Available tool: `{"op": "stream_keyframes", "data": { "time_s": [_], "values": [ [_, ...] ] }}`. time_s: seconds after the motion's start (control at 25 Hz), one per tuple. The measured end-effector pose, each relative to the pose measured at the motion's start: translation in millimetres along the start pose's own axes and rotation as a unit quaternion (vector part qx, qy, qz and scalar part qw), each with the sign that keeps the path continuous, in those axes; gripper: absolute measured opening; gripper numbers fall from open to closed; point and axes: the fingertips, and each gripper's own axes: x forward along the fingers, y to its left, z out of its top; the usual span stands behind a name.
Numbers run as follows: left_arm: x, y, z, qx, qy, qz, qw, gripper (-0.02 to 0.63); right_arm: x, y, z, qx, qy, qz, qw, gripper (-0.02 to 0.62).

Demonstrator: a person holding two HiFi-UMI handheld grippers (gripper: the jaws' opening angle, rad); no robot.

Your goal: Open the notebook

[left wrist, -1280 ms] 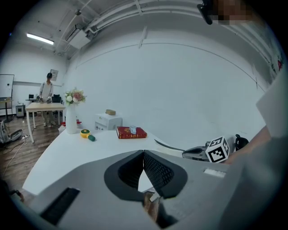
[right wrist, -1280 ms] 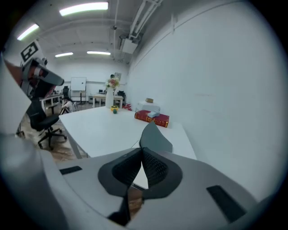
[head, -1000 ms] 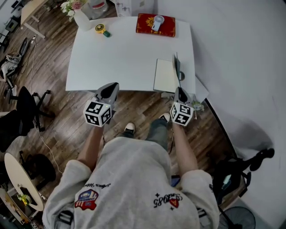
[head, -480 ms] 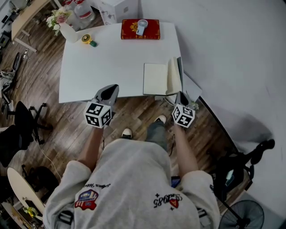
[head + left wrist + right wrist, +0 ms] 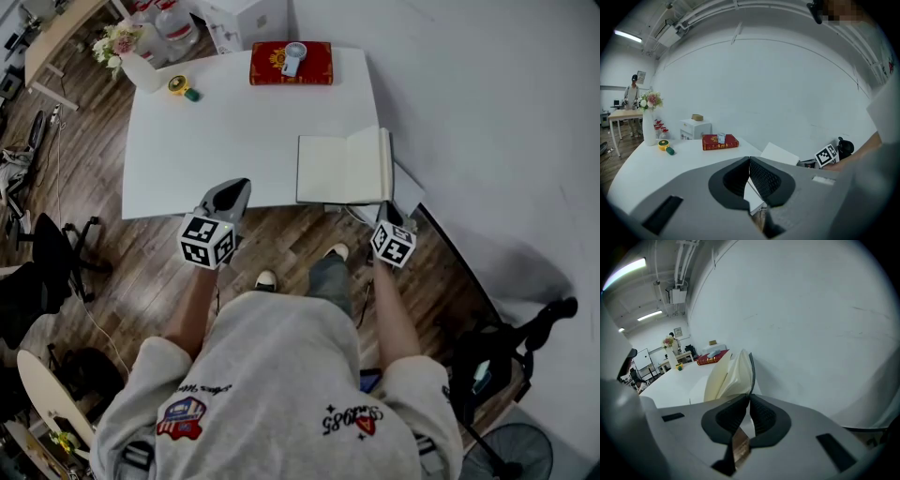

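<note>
The notebook (image 5: pixel 342 169) lies spread open near the front right corner of the white table (image 5: pixel 216 122), blank cream pages up. In the right gripper view its pages (image 5: pixel 729 376) fan upward and the dark cover (image 5: pixel 751 373) runs straight down into the seam of my right gripper (image 5: pixel 750 397). That gripper (image 5: pixel 386 214) sits at the notebook's near right corner; its jaws are opening, with the cover's edge still pinched between the pads. My left gripper (image 5: pixel 234 186) hovers at the table's front edge, left of the notebook (image 5: pixel 778 152), shut (image 5: pixel 750 161) with nothing in it.
A red book (image 5: pixel 291 64) with a small white object on it lies at the table's far edge. A vase of flowers (image 5: pixel 131 56) and a yellow round item (image 5: pixel 178 86) stand at the far left corner. A white wall runs close along the right.
The cover has swung from upright over to the right, so the notebook now lies open. My right gripper came down and toward me with it. The left gripper barely shifted.
</note>
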Motion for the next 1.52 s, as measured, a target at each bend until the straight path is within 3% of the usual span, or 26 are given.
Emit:
{"op": "stream_keyframes", "data": {
  "time_s": [0.48, 0.64, 0.84, 1.04, 1.52],
  "values": [
    [3.0, -6.3, -4.9, 0.001, 0.01, 0.007, 0.9999, 0.005, 21.4, -38.2, -30.6, 0.127, 0.04, 0.02, 0.991, 0.05],
    [1.3, -9.9, -7.8, 0.001, 0.009, 0.003, 1.0, 0.005, 17.1, -49.5, -43.4, 0.161, 0.046, 0.01, 0.986, 0.094],
    [-6.5, -14.0, -5.7, 0.007, 0.006, -0.008, 0.9999, 0.005, 0.4, -34.2, -46.8, 0.126, 0.039, 0.015, 0.991, 0.099],
    [-16.2, -20.6, -2.7, 0.018, -0.001, -0.026, 0.9995, 0.005, -23.4, -8.9, -33.0, 0.073, 0.015, 0.023, 0.997, 0.006],
    [-52.7, -37.0, 11.2, 0.051, -0.029, -0.084, 0.9948, 0.005, -105.0, 73.3, 9.6, -0.024, -0.068, 0.035, 0.997, 0.005]
  ]
}}
